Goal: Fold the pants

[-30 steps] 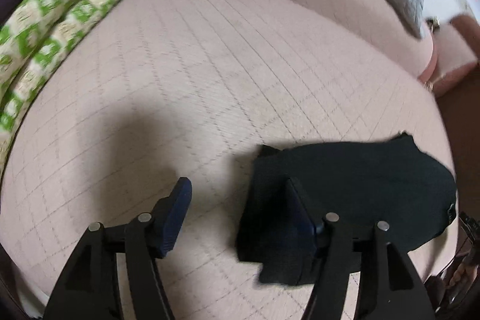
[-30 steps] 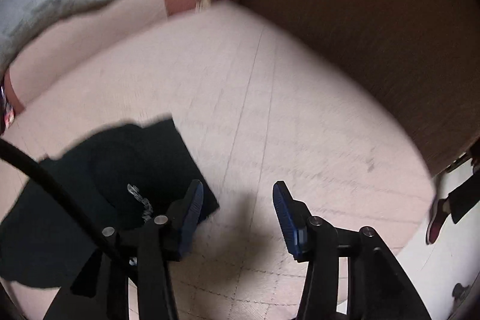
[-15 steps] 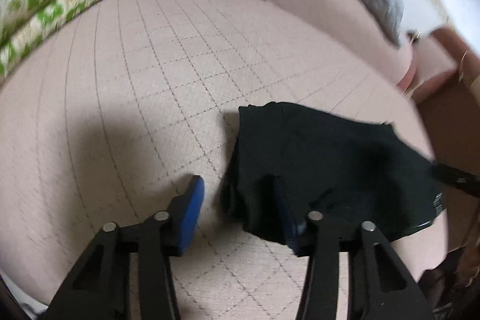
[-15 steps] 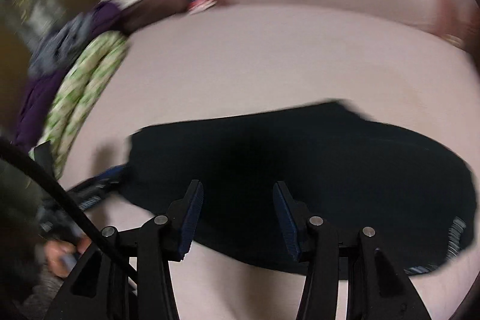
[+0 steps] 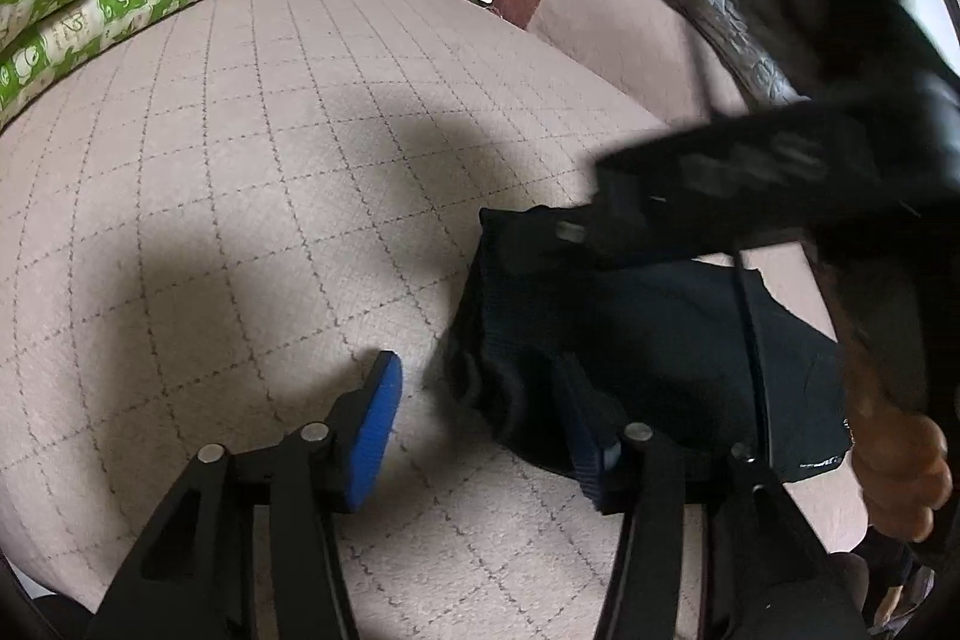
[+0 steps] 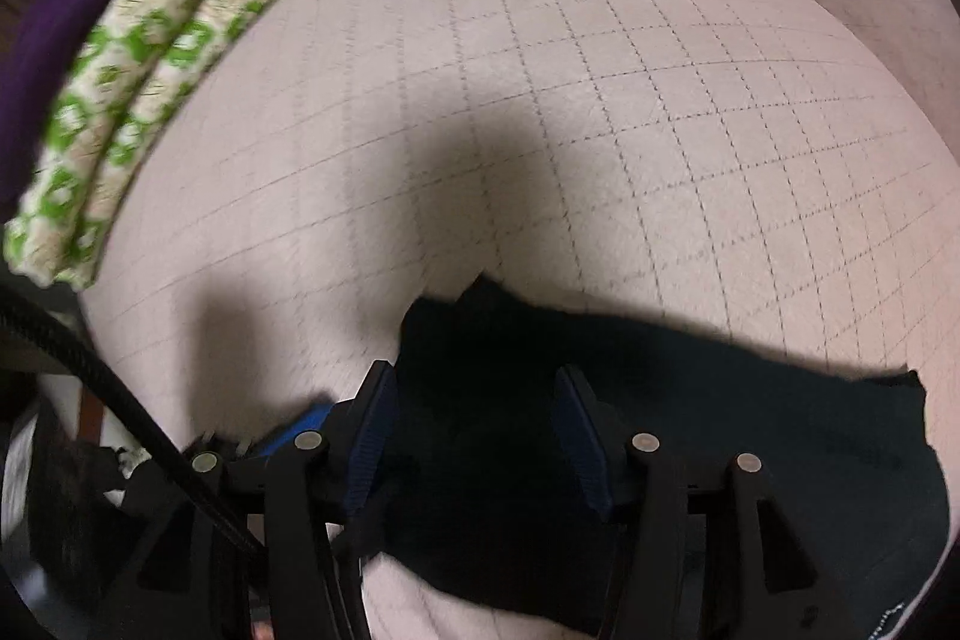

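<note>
Dark pants (image 5: 660,340) folded on the quilted bed (image 5: 270,190), left edge between the parted left gripper (image 5: 480,406) fingers, which have just been widening. Right gripper (image 6: 474,430) fingers likewise just widening, spread above the pants, unpinched.

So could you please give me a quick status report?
Left gripper open at pants edge. Right gripper open over them. Pants folded on bed. Nothing blocking.
</note>
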Available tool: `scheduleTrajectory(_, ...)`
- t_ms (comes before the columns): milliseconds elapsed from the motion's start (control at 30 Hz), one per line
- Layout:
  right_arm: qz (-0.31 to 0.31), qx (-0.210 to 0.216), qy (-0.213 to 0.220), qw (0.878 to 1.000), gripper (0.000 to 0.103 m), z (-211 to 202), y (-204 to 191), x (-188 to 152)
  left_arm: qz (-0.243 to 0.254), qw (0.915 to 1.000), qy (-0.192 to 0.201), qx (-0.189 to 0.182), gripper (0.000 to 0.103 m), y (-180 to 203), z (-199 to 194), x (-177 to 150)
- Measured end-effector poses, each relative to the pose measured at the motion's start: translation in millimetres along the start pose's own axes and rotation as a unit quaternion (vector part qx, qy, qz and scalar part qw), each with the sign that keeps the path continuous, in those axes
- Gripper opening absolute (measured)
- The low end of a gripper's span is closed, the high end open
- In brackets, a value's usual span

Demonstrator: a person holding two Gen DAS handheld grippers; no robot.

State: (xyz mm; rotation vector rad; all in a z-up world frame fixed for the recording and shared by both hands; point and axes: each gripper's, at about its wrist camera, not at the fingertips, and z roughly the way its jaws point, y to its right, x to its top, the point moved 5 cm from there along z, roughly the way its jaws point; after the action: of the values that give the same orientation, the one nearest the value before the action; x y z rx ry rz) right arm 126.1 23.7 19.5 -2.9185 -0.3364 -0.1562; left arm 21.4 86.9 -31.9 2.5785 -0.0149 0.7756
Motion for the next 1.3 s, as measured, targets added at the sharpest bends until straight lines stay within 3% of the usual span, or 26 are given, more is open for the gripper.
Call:
scheduleTrajectory(100,0.001,-0.017,-0.025,1.0,0.062,14.6,-1.7,11.9,0.001,1.0,0.003,-0.001,0.058,2.3,-0.7,-2.5)
scheduleTrajectory(200,-0.007,-0.038,-0.069,0.997,0.077,35.2,-10.2,19.3,-0.001,0.9999,0.004,-0.01,0.063,2.5,-0.1,-2.3)
scheduleTrajectory(300,-0.057,-0.094,-0.084,0.99,0.077,47.5,-26.7,20.0,0.002,1.0,0.004,-0.009,0.065,3.8,1.1,-2.5)
scheduleTrajectory(333,-0.065,-0.1,-0.082,0.99,0.072,47.4,-29.8,20.0,0.003,0.9999,0.005,-0.01,0.067,4.7,0.9,-2.6)
scheduleTrajectory(400,-0.083,-0.122,-0.072,0.986,0.051,43.3,-29.1,17.6,0.002,0.9999,0.007,-0.014,0.072,7.2,1.5,-2.9)
scheduleTrajectory(433,-0.085,-0.13,-0.067,0.986,0.03,41.6,-27.1,17.1,0.004,0.9999,0.009,-0.011,0.075,10.1,2.2,-3.6)
scheduleTrajectory(467,-0.084,-0.139,-0.062,0.985,0.023,39.1,-21.7,15.5,0.007,0.9999,0.011,-0.007,0.075,14.0,2.3,-5.3)
scheduleTrajectory(500,-0.077,-0.125,-0.057,0.988,0.023,36.4,-17.1,13.7,0.02,0.9998,0.008,0.002,0.073,19.8,4.4,-6.6)
scheduleTrajectory(567,-0.062,-0.104,-0.039,0.992,0.02,27.9,-9.8,10.5,0.049,0.9987,-0.011,-0.015,0.017,34.0,9.0,-10.6)
scheduleTrajectory(600,-0.056,-0.093,-0.033,0.994,0.02,24.7,-8.6,8.7,0.052,0.9977,-0.033,-0.027,0.016,40.1,13.6,-13.6)
scheduleTrajectory(700,-0.047,-0.081,-0.009,0.996,0.019,10.7,-2.9,1.9,0.068,0.9973,-0.023,-0.019,0.015,50.3,6.6,-12.3)
scheduleTrajectory(933,-0.004,-0.03,0.05,0.998,0.02,-40.3,29.4,-16.3,0.048,0.9966,-0.026,-0.061,0.015,82.3,-6.5,-4.6)
scheduleTrajectory(1133,0.053,0.0,0.096,0.994,0.02,-77.3,96.1,-44.2,0.084,0.9926,-0.041,-0.077,0.015,142.0,7.4,-11.1)
scheduleTrajectory(1300,0.112,0.012,0.115,0.987,0.02,-82.6,154.4,-68.0,0.114,0.9879,-0.069,-0.079,0.015,188.8,35.5,-25.2)
